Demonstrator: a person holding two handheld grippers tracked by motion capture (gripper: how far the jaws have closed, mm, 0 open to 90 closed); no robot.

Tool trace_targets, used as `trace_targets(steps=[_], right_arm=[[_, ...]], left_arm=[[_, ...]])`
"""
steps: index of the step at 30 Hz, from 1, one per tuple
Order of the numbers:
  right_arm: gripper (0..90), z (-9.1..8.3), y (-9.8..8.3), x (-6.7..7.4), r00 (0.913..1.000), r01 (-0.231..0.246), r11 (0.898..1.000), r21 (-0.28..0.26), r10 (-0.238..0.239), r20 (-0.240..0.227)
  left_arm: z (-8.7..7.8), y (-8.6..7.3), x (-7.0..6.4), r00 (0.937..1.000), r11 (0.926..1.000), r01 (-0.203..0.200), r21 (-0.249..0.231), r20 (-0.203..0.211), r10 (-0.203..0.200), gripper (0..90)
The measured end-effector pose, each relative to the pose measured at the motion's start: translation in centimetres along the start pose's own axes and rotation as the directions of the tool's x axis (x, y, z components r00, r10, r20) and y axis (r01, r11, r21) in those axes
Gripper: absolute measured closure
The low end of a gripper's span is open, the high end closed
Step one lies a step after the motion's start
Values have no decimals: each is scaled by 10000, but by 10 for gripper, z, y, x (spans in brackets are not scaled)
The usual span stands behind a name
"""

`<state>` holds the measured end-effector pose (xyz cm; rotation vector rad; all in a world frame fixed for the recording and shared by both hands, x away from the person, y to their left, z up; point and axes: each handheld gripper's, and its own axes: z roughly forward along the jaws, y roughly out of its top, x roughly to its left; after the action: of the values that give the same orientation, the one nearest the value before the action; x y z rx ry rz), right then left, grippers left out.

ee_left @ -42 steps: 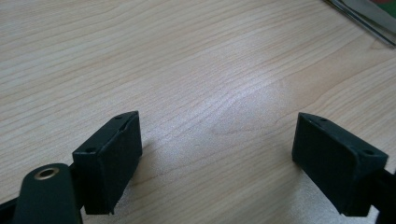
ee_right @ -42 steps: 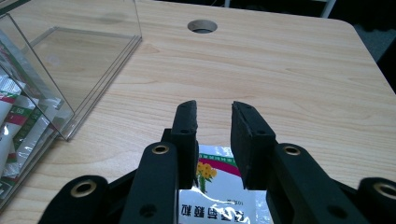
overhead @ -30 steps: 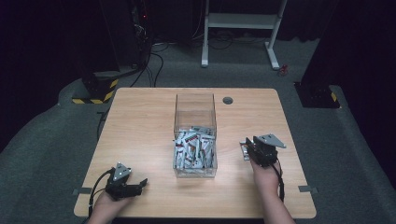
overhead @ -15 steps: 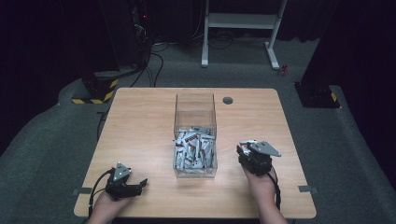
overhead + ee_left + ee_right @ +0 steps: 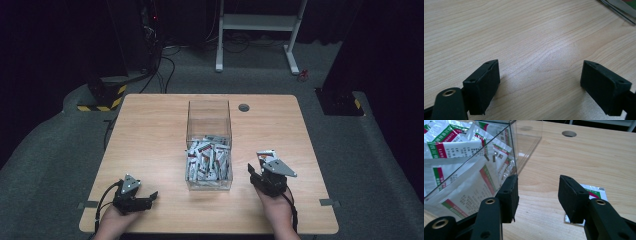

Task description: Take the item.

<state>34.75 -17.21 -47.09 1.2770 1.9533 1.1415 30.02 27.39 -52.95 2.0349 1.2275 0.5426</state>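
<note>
Sachet (image 5: 591, 192) lies flat on the surface just right of the clear box (image 5: 209, 112), which is full of its fellows. My right gripper (image 5: 537, 195) sits beside the box with its fingers half apart, having just been opening, nothing between them. My left gripper (image 5: 541, 82) rests well left of the box, fingers wide and bare. I judge the sachet light, thin, floppy and slick; I would pinch it by a sealed edge.
</note>
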Motion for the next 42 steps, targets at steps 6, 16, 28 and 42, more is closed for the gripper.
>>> trace_targets(steps=[6,16,28,42], right_arm=[[477,-1,-6,5,9999,100,9999,115,-99,-30],[423,6,-28,13,9996,131,9955,936,-106,-264],[281,17,-44,20,9982,559,9787,1977,-506,-318],[163,25,-48,22,9993,371,9653,2587,-342,-155]], left_arm=[[0,0,0,10000,10000,-1,-2,2,1,162],[0,0,0,10000,10000,-12,5,8,12,162],[0,0,0,10000,10000,-12,3,11,12,162],[0,0,0,10000,10000,-45,2,17,45,162]])
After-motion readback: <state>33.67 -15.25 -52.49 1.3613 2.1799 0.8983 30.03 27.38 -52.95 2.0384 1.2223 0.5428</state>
